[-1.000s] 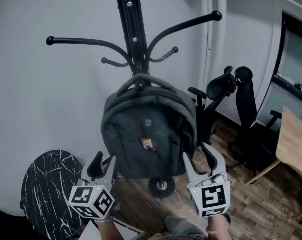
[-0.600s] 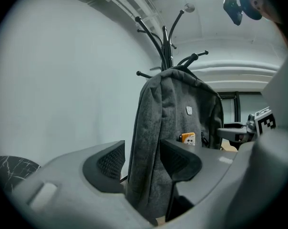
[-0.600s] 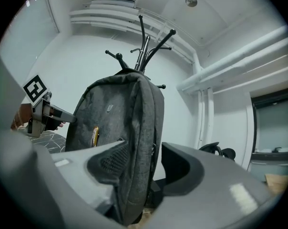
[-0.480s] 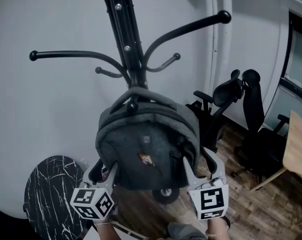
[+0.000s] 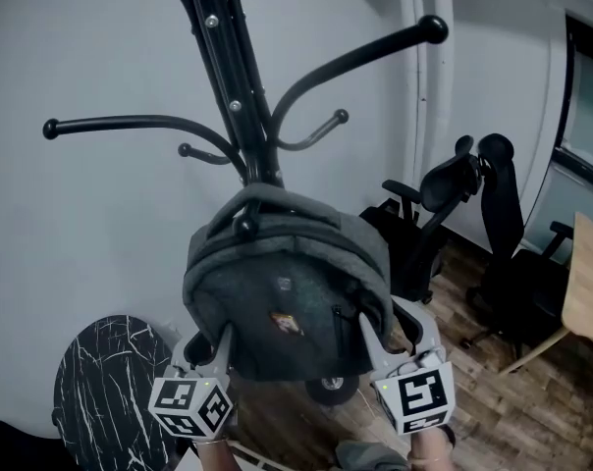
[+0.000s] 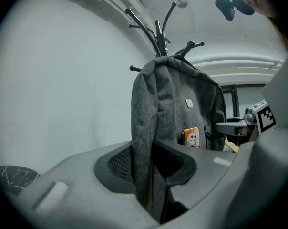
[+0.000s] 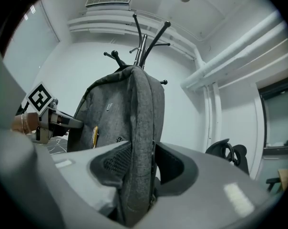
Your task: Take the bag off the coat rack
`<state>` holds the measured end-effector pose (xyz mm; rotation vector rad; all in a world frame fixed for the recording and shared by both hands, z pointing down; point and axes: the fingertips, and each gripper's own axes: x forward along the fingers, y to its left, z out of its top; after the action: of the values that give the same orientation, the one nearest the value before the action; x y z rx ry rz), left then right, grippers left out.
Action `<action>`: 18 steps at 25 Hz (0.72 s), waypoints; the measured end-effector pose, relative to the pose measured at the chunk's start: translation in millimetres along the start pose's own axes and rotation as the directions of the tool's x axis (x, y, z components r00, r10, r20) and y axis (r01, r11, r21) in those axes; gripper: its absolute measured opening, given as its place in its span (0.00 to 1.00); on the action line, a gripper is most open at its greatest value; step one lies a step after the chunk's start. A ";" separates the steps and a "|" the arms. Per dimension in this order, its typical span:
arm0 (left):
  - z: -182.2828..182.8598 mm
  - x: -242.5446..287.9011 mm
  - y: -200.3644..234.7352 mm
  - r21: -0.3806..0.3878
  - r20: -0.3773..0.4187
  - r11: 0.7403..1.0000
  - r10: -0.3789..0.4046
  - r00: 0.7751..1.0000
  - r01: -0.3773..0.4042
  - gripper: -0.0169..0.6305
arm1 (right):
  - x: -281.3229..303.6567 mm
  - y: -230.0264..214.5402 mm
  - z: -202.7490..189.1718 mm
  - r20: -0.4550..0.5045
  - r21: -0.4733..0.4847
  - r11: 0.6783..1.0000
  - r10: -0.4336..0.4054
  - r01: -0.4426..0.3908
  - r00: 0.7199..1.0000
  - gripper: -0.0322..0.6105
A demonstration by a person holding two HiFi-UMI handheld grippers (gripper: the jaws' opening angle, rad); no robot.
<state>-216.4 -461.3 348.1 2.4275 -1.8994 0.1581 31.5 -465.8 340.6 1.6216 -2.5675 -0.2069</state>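
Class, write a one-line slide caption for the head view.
Jaws closing, the left gripper and right gripper pinch the sides of a bag hanging on a coat rack.

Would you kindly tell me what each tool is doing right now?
Left tool: closing on the backpack, its side fabric between the jaws.
Right tool: closing on the backpack's other side, likewise.

Top of the coat rack (image 5: 233, 86) cut off by the head view's upper edge; its lower pole hidden behind the bag (image 5: 277, 283); orange badge (image 5: 287, 324) too small to read; black marble table (image 5: 100, 381) cropped at bottom-left.
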 end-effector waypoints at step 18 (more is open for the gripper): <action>17.6 -36.3 -11.2 0.037 0.067 0.999 0.027 0.997 -0.029 0.15 | -28.8 18.8 32.8 0.173 -0.050 0.998 -0.025 0.034 0.985 0.21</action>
<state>-213.3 -425.5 326.6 2.4615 -1.9761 0.1178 22.0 -429.7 311.1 1.6930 -2.6377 -0.4322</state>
